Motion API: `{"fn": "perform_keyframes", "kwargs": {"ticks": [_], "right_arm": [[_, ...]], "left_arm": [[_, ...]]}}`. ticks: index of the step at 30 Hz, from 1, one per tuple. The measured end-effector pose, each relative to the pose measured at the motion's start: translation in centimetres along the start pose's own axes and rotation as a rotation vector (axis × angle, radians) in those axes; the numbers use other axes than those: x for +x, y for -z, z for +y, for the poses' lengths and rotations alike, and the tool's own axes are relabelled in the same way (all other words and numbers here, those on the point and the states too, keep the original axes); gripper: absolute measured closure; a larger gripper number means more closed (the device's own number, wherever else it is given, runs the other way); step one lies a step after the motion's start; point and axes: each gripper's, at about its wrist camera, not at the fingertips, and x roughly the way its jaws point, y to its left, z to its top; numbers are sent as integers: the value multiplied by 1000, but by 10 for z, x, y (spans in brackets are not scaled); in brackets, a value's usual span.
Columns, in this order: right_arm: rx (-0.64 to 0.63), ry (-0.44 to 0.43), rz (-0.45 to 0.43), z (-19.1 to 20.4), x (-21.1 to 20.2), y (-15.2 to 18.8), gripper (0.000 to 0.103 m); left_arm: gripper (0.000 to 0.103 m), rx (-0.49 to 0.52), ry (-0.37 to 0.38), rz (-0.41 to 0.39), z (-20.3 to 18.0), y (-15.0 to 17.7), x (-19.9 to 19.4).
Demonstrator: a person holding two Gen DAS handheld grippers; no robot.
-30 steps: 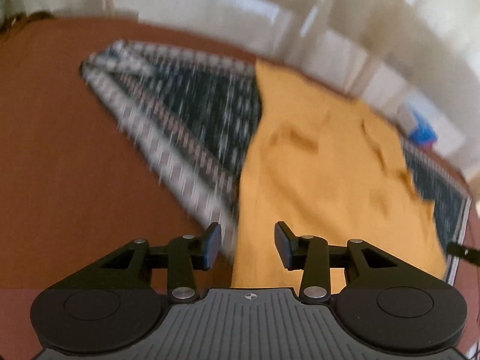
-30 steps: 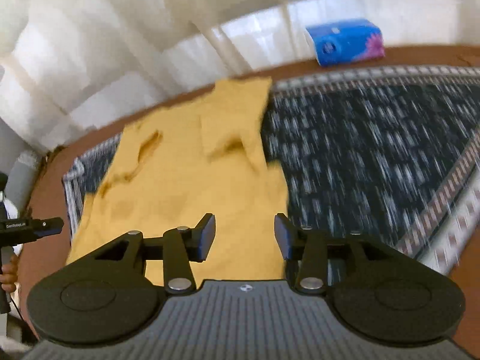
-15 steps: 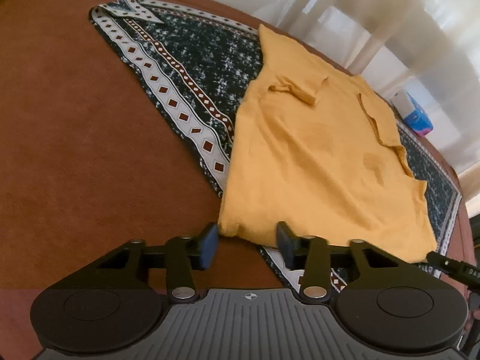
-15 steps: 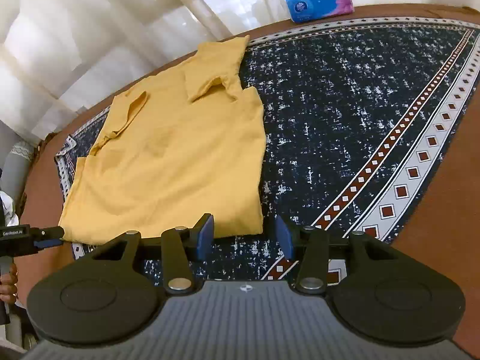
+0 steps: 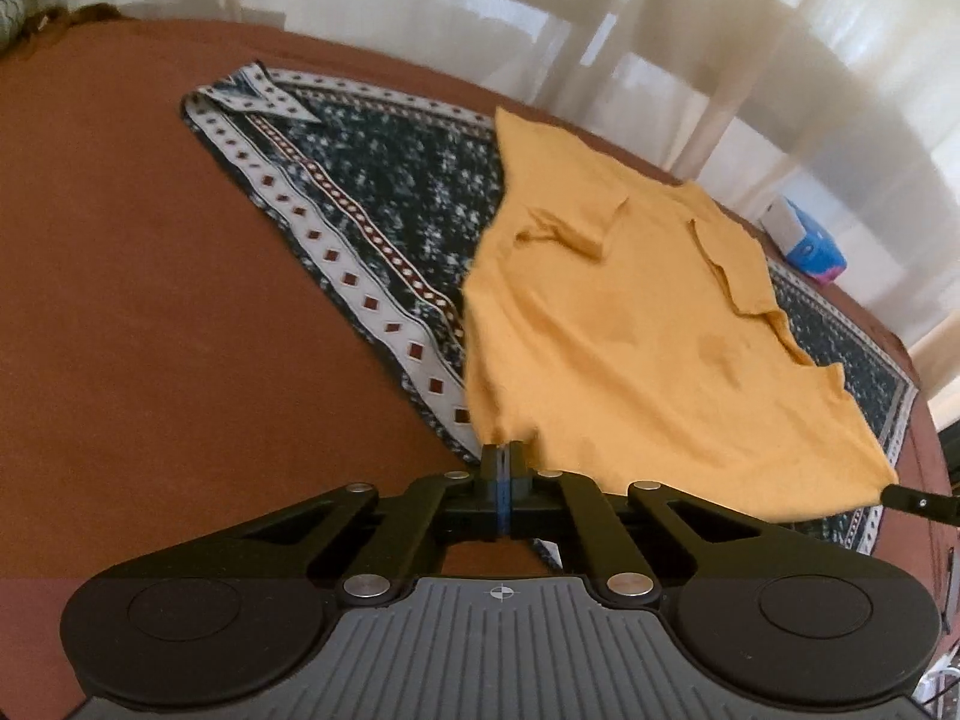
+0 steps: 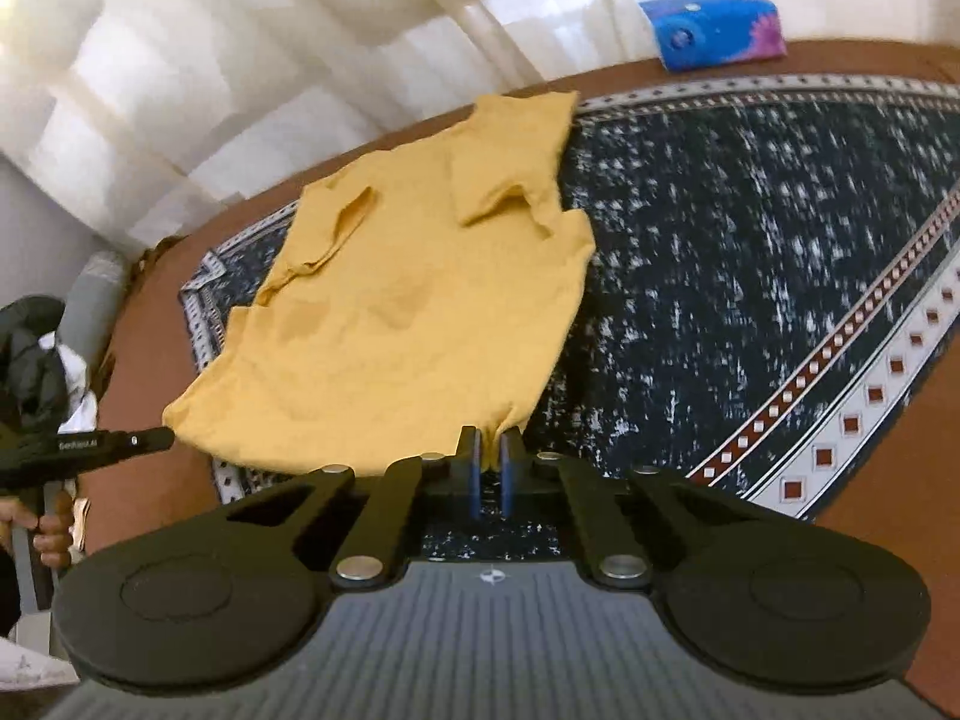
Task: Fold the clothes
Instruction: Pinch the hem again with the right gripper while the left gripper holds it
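- Since half a second ago both my grippers have clamped down: they hung spread just short of the hem, and now each one pinches a bottom corner of the mustard-yellow cotton T-shirt (image 5: 636,324).
- Underneath everything is the wide rust-brown cloth-covered surface (image 5: 150,312), with pale sheer curtains (image 6: 210,60) behind its far edge.
- On it lies a dark blue speckled rug with a white diamond-patterned border (image 6: 750,276); the shirt is spread flat on that, sleeves folded inward.
- My left gripper (image 5: 503,457) grips the shirt's left hem corner, lifted a little.
- My right gripper (image 6: 491,450) grips the right hem corner, fabric bunched between the blue pads.
- Small blue tissue box (image 6: 714,27) sits beyond the rug; what it holds I cannot tell.
- Dark bundle at the right view's left edge is cut off.
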Motion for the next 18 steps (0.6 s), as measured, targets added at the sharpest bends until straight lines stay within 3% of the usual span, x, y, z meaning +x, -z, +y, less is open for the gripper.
{"fn": "perform_keyframes", "kwargs": {"ticks": [6, 7, 9, 12, 15, 17, 18], "right_arm": [[-16, 21, 24, -3, 4, 1, 99], [-15, 31, 29, -5, 6, 3, 99], [-12, 50, 40, -8, 12, 6, 98], [-3, 73, 36, -12, 17, 10, 95], [7, 80, 31, -15, 20, 12, 85], [12, 80, 32, -15, 22, 13, 69], [14, 80, 32, -16, 23, 13, 67]], "left_arm": [[103, -17, -9, 6, 12, 14, -8], [99, -18, -3, 11, 12, 17, -6], [76, -30, 1, 5, 9, 18, 1], [60, -51, 8, -4, 7, 18, 11], [55, -51, -16, 0, 5, 14, 25], [55, -38, -24, 9, 3, 12, 33], [54, -29, -25, 14, 1, 11, 36]]}}
